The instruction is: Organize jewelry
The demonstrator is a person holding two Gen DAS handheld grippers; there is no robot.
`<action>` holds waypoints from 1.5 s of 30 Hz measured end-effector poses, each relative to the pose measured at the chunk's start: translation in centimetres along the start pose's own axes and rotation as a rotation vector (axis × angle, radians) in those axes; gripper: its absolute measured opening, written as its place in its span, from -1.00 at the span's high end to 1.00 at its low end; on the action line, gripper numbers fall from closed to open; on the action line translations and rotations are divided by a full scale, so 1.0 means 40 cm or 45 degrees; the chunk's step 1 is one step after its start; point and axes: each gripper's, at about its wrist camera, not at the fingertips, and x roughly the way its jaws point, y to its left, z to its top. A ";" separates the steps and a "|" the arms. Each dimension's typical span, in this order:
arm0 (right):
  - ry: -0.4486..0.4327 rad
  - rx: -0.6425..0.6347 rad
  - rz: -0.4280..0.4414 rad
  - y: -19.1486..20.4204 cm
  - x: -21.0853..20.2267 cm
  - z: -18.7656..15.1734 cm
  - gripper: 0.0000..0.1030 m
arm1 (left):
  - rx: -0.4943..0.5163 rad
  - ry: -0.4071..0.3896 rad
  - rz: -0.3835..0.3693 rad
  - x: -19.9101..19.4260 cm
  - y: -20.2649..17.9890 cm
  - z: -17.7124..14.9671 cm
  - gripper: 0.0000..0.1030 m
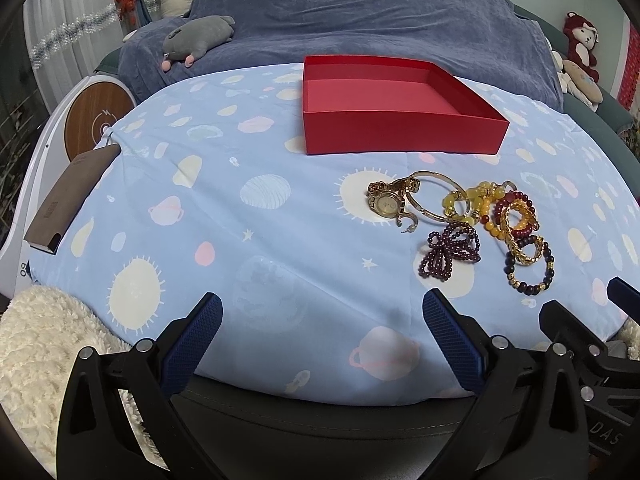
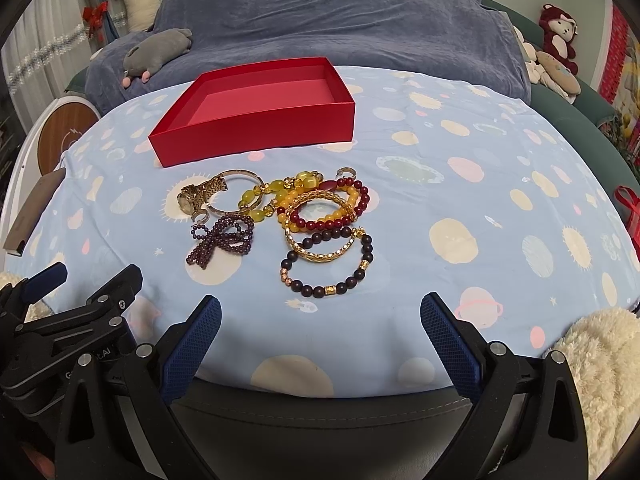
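- The left gripper (image 1: pixel 322 308) is held low over the near edge of the printed blue cloth (image 1: pixel 280 168), its blue-padded fingers spread wide with nothing between them.
- The right gripper (image 2: pixel 320 310) is held likewise at the near edge, fingers spread and empty; the two grippers are seen side by side, close together.
- A red open box (image 2: pixel 256 136) is set toward the far edge of the cloth, and nothing is seen inside it.
- The jewelry is heaped between the box and the grippers, apart from both.
- A gold wristwatch (image 2: pixel 192 196) is found at the left end of the heap, lying against a thin gold bangle (image 2: pixel 240 190).
- A purple beaded bow-shaped piece (image 2: pixel 222 240) is placed nearer the grippers, just beside the watch.
- Yellow bead bracelets (image 2: pixel 280 192), a dark red bead bracelet (image 2: pixel 352 204) and a gold chain bracelet (image 2: pixel 320 248) are tangled together, overlapping.
- A dark bead bracelet with gold spacers (image 2: pixel 332 276) is laid nearest the right gripper, under the gold chain.
- A grey plush toy (image 1: pixel 200 36) is seen on the blue blanket (image 1: pixel 380 12) beyond the far edge.
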 end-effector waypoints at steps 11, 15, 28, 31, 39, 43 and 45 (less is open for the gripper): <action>0.000 -0.001 -0.001 0.001 0.001 -0.001 -0.87 | 0.000 -0.001 0.000 0.000 -0.001 -0.001 -0.86; 0.000 -0.001 0.000 0.001 0.001 -0.001 -0.87 | -0.002 0.007 -0.002 0.001 0.000 -0.002 -0.86; 0.002 -0.002 -0.002 0.000 0.002 -0.001 -0.87 | -0.003 0.008 -0.003 0.001 0.001 -0.002 -0.86; 0.003 -0.002 -0.003 0.000 0.000 -0.001 -0.87 | -0.003 0.009 -0.003 0.001 0.001 -0.002 -0.86; 0.005 0.001 -0.001 0.003 0.002 -0.005 -0.87 | -0.006 0.011 -0.005 0.002 0.001 -0.004 -0.86; 0.005 0.003 0.000 0.002 0.002 -0.009 -0.87 | -0.013 0.011 -0.009 0.003 0.002 -0.004 -0.86; 0.008 0.008 -0.002 0.001 0.002 -0.008 -0.87 | -0.019 0.012 -0.009 0.004 0.002 -0.005 -0.86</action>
